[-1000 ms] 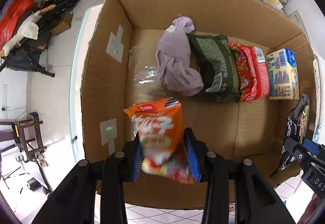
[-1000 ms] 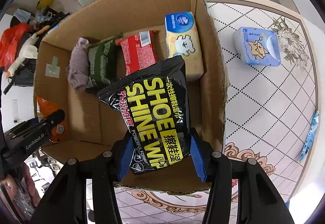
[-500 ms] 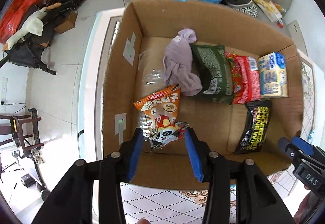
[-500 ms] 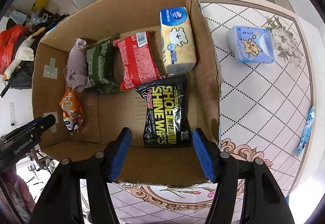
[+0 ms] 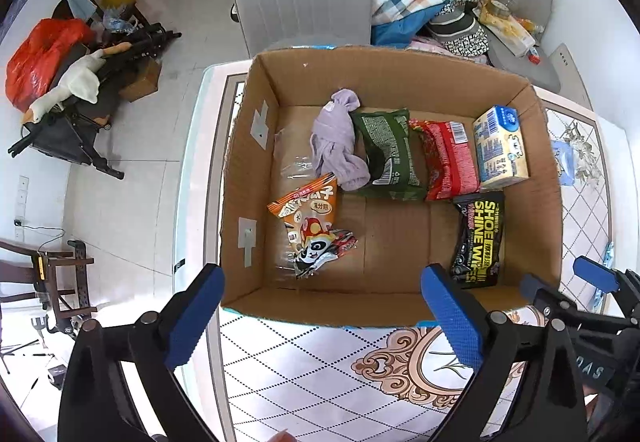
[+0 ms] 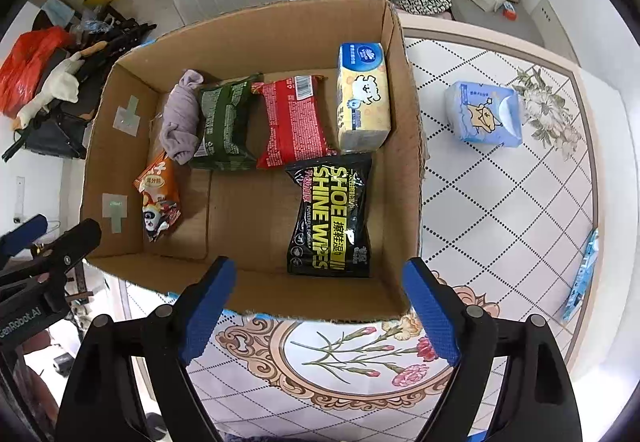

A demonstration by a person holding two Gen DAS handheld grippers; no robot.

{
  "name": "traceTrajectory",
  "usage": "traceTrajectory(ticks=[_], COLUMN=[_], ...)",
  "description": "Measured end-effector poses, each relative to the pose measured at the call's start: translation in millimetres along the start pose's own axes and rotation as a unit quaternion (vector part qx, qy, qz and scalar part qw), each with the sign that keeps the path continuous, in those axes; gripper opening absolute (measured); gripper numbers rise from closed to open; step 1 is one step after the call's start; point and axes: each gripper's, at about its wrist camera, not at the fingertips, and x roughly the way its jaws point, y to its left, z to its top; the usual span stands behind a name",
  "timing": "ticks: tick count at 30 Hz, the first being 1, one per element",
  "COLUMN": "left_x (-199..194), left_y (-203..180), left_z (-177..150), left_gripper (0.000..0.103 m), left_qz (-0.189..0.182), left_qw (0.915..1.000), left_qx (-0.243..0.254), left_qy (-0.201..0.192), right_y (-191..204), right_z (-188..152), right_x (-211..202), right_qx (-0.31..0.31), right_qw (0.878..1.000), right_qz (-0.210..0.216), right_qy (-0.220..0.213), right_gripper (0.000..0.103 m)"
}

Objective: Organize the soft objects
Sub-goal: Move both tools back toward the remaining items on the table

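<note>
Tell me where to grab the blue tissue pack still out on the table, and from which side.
Take the blue tissue pack across its two long sides, coming straight down with the right gripper, probably. It lies flat on the table, clear of the cardboard box, with nothing beside it.

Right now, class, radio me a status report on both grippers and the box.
Left gripper open, empty. Right gripper open, empty. Six soft packs inside cardboard box. Blue tissue pack outside, path unobstructed.

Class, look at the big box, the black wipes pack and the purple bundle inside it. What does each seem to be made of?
Box: brown corrugated cardboard, matte, with raw edges.
Wipes pack: glossy plastic film, going by the glare and crinkles.
Purple bundle: soft matte cloth, probably knit, folded and rumpled.
</note>
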Motion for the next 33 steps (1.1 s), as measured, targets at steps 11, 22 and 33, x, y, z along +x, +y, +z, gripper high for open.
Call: traceTrajectory(ticks=[11, 22, 33], left_x=[-34, -63, 13], left_y=[-23, -157, -387], left_z=[-8, 22, 61], left_gripper=[0.101, 0.101, 0.101], left_qz=[0.010, 0.037, 0.059], left_qw=[0.9994, 0.9792, 0.9034], left_qx=[0.005, 0.172, 0.417], left_qy=[-0.033, -0.101, -0.079], right_y=[-6, -120, -367], right_z=[-9, -22, -80], right_x=[-29, -56, -35], right_qx=[-0.010, 0.100, 0.325], right_qw=[0.999, 0.992, 0.945], right_qz=[0.024, 0.064, -0.001], right_qy=[-0.029, -0.051, -0.029], right_gripper=[0.099, 0.099, 0.099])
